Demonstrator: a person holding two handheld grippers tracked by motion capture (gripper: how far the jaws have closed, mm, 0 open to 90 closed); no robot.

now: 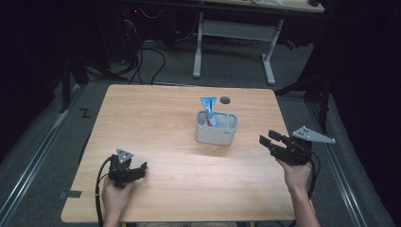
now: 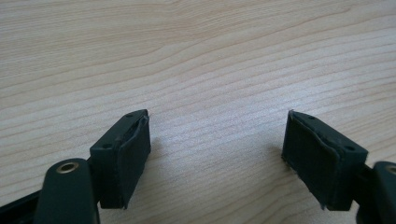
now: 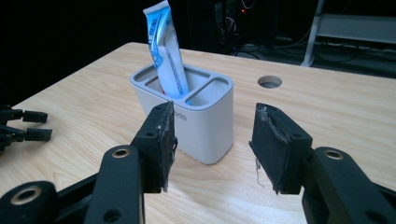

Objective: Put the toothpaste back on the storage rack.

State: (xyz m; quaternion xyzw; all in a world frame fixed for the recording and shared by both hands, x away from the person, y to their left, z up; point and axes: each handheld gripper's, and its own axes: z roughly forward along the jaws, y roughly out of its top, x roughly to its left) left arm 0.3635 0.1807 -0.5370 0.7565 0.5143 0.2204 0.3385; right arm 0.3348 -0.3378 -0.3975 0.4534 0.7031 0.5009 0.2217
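A grey holder with several compartments stands near the middle of the wooden table. A blue-and-white tube stands upright in its left compartment. My right gripper hovers to the right of the holder, pointing at it, with its jaws open and nothing between them. In the right gripper view the holder and the tube stand just beyond the right gripper. My left gripper rests low at the table's near left, open and empty. In the left gripper view the left gripper has bare wood between its pads.
A round cable hole sits in the table behind the holder. A white desk frame and cables lie on the floor beyond the far edge. In the right gripper view the left gripper shows at the left edge.
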